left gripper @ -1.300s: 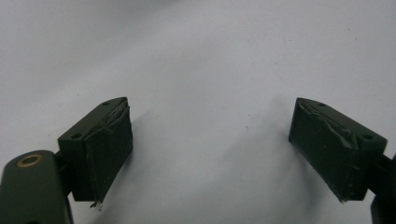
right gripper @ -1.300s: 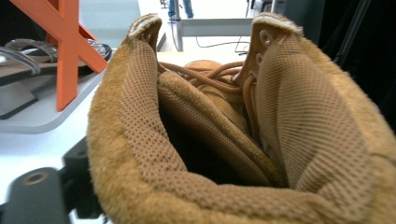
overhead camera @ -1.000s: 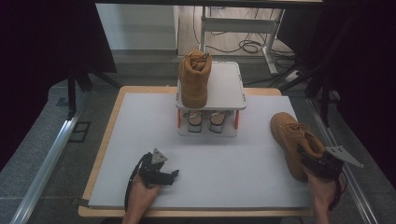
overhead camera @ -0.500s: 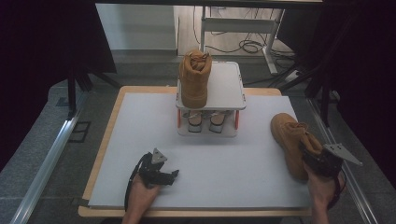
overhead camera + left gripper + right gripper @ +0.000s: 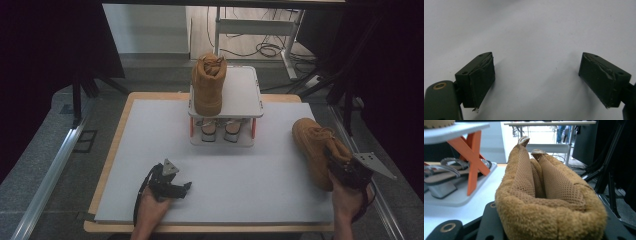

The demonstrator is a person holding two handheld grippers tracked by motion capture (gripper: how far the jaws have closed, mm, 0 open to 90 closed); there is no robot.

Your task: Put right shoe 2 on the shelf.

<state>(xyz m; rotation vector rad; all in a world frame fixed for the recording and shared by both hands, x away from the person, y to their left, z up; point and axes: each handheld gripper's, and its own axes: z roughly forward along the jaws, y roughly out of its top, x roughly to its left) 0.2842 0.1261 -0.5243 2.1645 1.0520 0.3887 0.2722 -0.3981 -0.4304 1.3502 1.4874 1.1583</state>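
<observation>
Your right hand-held gripper [image 5: 345, 167] has just been closing and now grasps the near-right boot [image 5: 315, 145]; left hand-held gripper [image 5: 172, 187] rests released. Next, carry it to the rack [image 5: 245, 95].

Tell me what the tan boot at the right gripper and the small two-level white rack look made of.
Tan boot: seemingly suede-like outer with a fuzzy collar and a dimpled mesh lining. Two-level white rack: smooth matt shelves, probably plastic or painted board, on orange crossed supports, likely plastic.

We see second tan boot [image 5: 209, 85] upright on white two-tier rack [image 5: 245, 95] at table's far middle; pair of sandals [image 5: 220, 129] on lower shelf; orange cross-braces [image 5: 471, 147]; cables [image 5: 265, 48] on floor beyond.
</observation>
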